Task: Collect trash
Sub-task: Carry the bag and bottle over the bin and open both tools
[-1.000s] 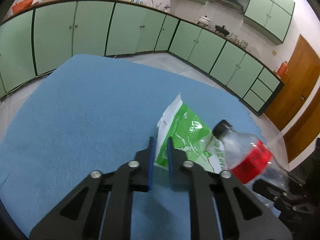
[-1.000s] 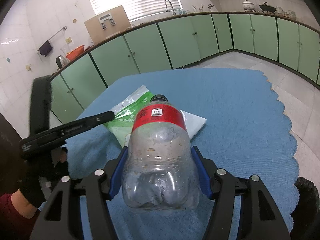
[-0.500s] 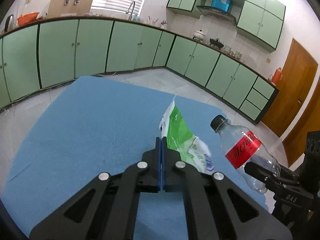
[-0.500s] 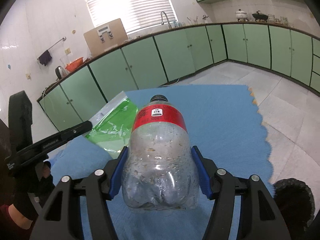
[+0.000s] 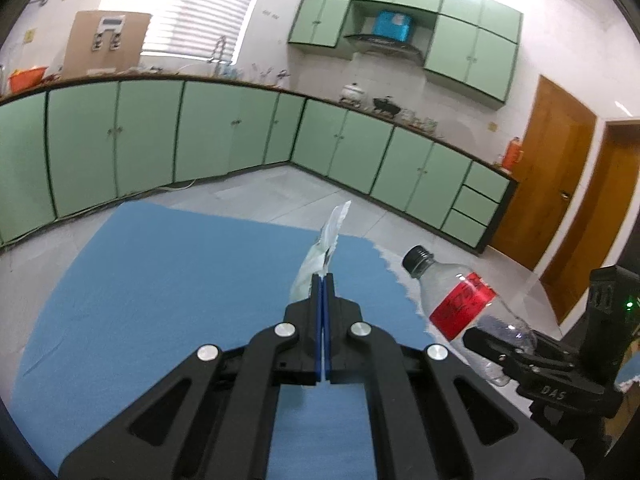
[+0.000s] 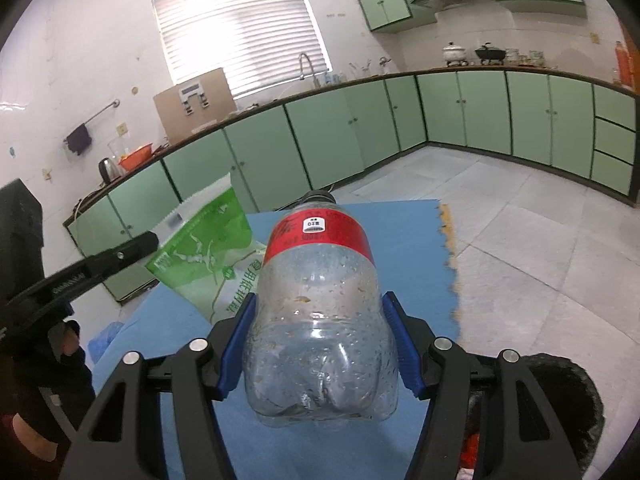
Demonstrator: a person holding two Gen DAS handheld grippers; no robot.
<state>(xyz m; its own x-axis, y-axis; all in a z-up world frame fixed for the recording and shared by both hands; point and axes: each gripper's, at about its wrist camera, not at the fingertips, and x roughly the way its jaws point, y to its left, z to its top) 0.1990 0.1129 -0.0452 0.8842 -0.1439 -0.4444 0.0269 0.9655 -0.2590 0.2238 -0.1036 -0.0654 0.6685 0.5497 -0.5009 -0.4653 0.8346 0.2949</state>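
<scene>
My left gripper (image 5: 322, 280) is shut on a green and white plastic wrapper (image 5: 325, 246), seen edge-on above the blue mat (image 5: 160, 280). In the right wrist view the wrapper (image 6: 208, 252) hangs in the air from the left gripper (image 6: 154, 241). My right gripper (image 6: 320, 320) is shut on a clear empty bottle (image 6: 320, 320) with a red label and black cap, held off the mat (image 6: 408, 240). The bottle (image 5: 460, 304) also shows at the right of the left wrist view.
Green kitchen cabinets (image 5: 200, 136) run along the walls behind the mat. Grey floor tiles (image 6: 540, 232) lie beyond its far and right edges. A dark round bin opening (image 6: 560, 400) shows at the lower right of the right wrist view. Wooden doors (image 5: 560, 184) stand at the right.
My left gripper closed on the wrapper and lifted it off the mat. My right gripper rose with the bottle. Both views now look higher across the kitchen.
</scene>
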